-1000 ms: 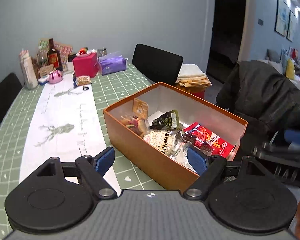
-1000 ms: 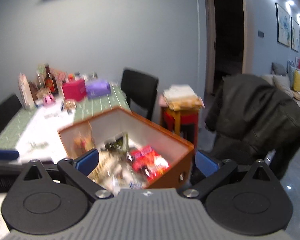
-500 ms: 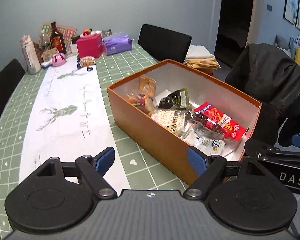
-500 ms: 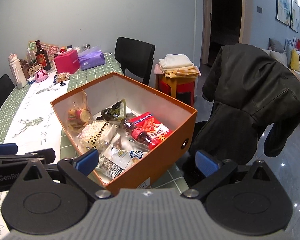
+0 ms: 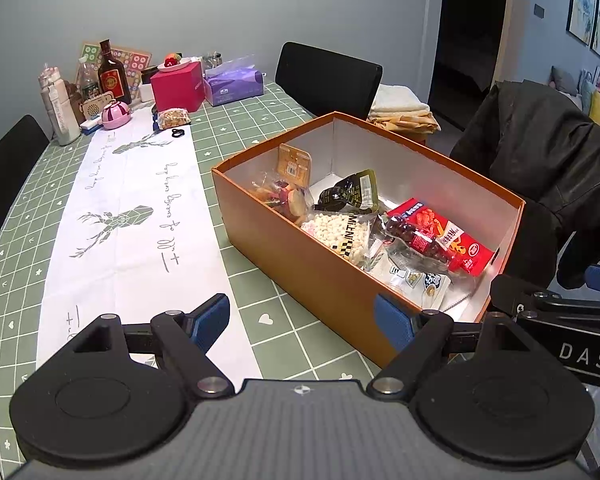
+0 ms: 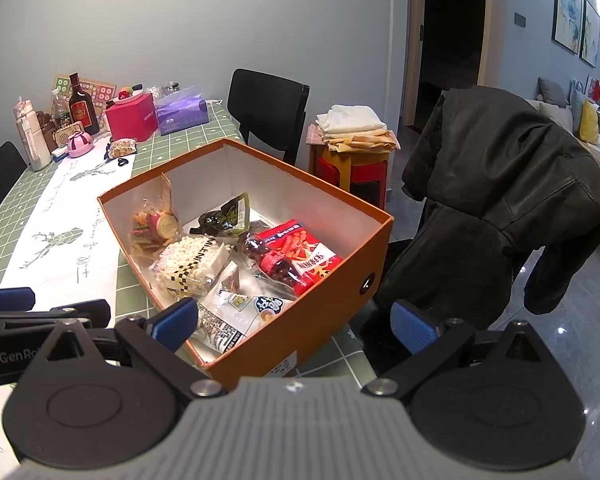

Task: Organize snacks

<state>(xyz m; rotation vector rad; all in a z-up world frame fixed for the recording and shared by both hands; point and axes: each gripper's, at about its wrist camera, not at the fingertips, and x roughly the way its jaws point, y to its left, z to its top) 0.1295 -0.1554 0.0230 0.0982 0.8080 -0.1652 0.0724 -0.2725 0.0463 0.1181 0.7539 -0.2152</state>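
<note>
Both grippers have dropped closer to the orange box point(image 6: 300, 320), jaws spread and empty, snack packets heaped mid-frame inside, one packet point(image 5: 174, 117) lying upper left on the tabletop point(image 5: 240, 136).

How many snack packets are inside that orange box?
6 visible in the orange box: fruit-slice bag at the far end, dark green pouch, white puffed snack, red packet, clear bag of dark red pieces, white pouch nearest. Others may lie underneath.

Open orange box point(image 5: 300, 264) on the table edge holds loose snack packets point(image 6: 300, 258)
</note>
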